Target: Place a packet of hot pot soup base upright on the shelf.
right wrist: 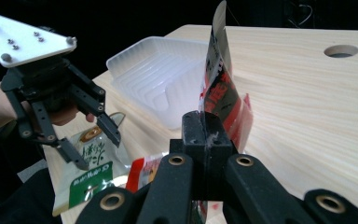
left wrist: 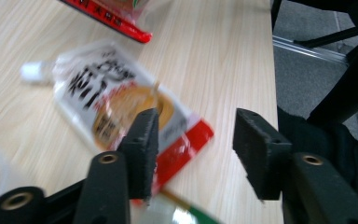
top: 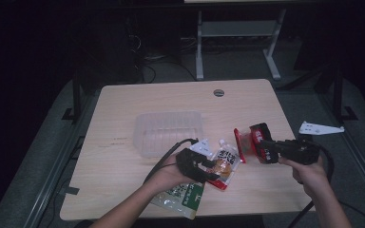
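The right gripper (top: 265, 142) is clamping the red packet (top: 253, 141) upright off the table; the clear tray (top: 168, 131) is lying at its ten o'clock. The left gripper (top: 209, 165) is hanging released over the white pouch (top: 225, 160).

light: dim, dark surround | blur: left gripper view | glare: none

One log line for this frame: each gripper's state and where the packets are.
left gripper: open above white pouch | right gripper: shut on red packet, lifted | clear tray: empty | green packet: table edge
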